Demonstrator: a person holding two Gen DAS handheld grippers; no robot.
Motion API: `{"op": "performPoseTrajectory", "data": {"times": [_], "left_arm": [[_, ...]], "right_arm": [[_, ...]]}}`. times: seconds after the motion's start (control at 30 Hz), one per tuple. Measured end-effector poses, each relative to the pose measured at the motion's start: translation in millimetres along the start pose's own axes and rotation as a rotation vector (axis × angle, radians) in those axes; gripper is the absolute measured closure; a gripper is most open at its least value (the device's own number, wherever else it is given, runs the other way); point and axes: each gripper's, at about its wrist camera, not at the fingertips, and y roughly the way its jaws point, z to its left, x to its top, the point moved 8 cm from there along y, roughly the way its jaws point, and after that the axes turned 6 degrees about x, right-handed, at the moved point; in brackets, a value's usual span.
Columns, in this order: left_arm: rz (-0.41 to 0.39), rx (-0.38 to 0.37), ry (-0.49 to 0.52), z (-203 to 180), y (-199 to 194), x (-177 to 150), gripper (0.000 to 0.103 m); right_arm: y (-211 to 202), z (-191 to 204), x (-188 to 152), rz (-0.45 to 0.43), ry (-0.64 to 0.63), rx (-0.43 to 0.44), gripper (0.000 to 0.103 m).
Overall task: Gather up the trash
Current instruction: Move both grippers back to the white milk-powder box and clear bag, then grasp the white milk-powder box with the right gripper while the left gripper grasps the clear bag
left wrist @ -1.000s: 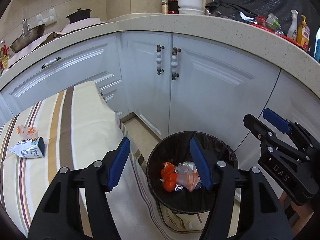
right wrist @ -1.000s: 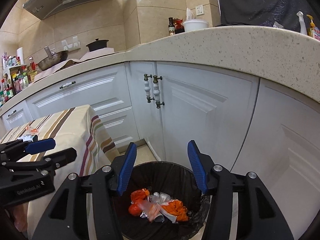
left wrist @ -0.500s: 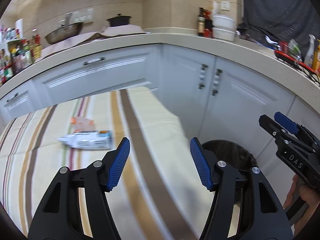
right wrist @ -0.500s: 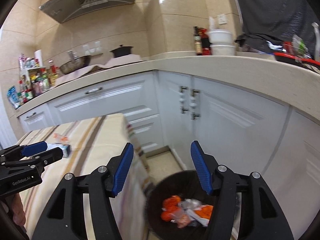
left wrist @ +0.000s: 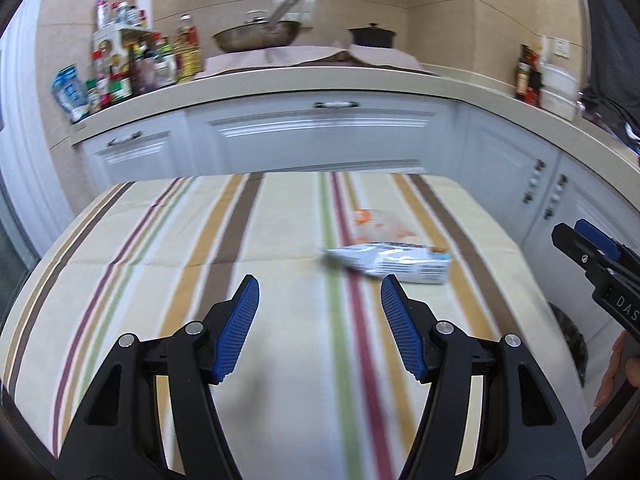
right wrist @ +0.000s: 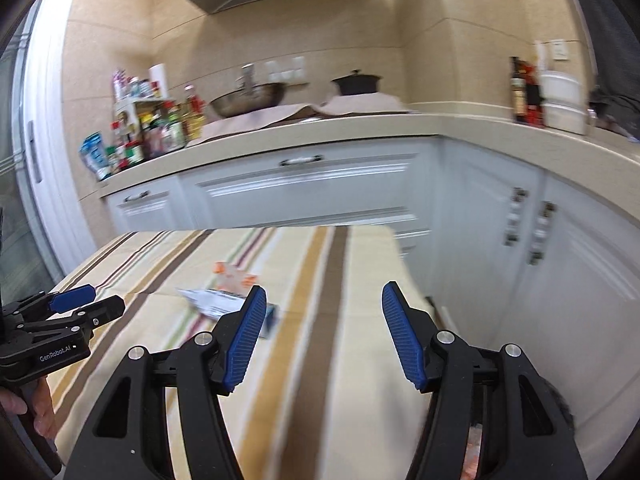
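A crumpled white and silver wrapper (left wrist: pixel 390 264) lies on the striped tablecloth (left wrist: pixel 160 240), with a clear orange-printed wrapper (left wrist: pixel 376 222) just behind it. My left gripper (left wrist: pixel 318 284) hovers over the cloth a little short of the white wrapper, open, nothing between its fingers. My right gripper (right wrist: pixel 325 290) is open and empty too, above the table's right part, with the white wrapper (right wrist: pixel 212 300) and the orange wrapper (right wrist: pixel 234 276) to its left. The black trash bin (right wrist: pixel 556 404) shows at the lower right, mostly hidden by the right finger. The view is motion-blurred.
White kitchen cabinets (left wrist: pixel 320 136) wrap around the table's far and right sides. The counter holds bottles (left wrist: pixel 132 64), a wok (left wrist: pixel 256 36) and a black pot (left wrist: pixel 372 36). The bin's rim (left wrist: pixel 572 336) sits past the table's right edge. A hand (right wrist: pixel 40 412) holds the left gripper (right wrist: pixel 80 300).
Both views have swung left, from the bin to the striped table. The wrappers now lie just ahead of the left gripper, and the bin has slid to the right edge. Both grippers stay open.
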Motion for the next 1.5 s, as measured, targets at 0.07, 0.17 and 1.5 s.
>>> {"op": "performPoseTrajectory", "data": {"times": [0.07, 0.17, 1.5], "left_arm": [[0.009, 0.022, -0.022, 18.2, 4.6, -1.3, 0.041], [0.019, 0.049, -0.05, 42.1, 12.2, -2.8, 0.041], [0.101, 0.066, -0.114, 79.4, 57.6, -17.2, 0.04]], "right_arm": [[13.2, 11.6, 0.9, 0.017, -0.012, 0.019, 0.044], [29.9, 23.7, 0.2, 0.046, -0.022, 0.045, 0.043], [104.4, 68.0, -53.0, 0.442, -0.143, 0.212, 0.084]]}}
